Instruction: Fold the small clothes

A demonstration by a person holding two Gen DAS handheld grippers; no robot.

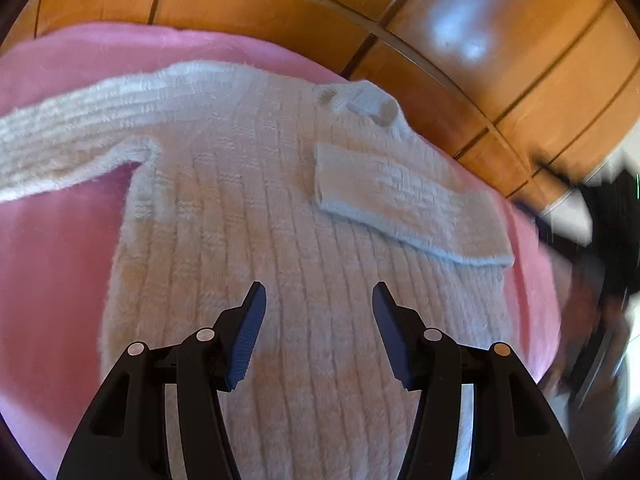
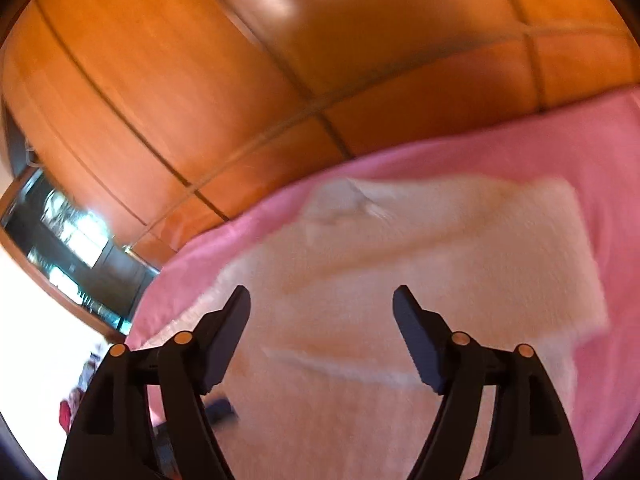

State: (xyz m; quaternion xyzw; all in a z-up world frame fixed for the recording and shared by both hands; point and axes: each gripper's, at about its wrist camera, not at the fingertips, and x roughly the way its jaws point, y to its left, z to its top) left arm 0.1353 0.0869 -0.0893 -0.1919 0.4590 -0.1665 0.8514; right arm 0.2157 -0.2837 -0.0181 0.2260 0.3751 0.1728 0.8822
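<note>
A white ribbed knit sweater (image 1: 248, 208) lies flat on a pink blanket (image 1: 52, 272). Its left sleeve (image 1: 68, 136) stretches out to the left. Its right sleeve (image 1: 396, 200) is folded across the chest, below the collar (image 1: 360, 100). My left gripper (image 1: 319, 300) is open and empty, hovering over the sweater's lower body. In the blurred right wrist view the sweater (image 2: 400, 264) fills the lower middle, and my right gripper (image 2: 322, 304) is open and empty above it.
Orange wooden wardrobe panels (image 1: 480, 40) stand behind the bed, also in the right wrist view (image 2: 200, 80). The pink blanket (image 2: 560, 140) surrounds the sweater. A dark blurred shape (image 1: 600, 240) sits at the right edge of the left wrist view.
</note>
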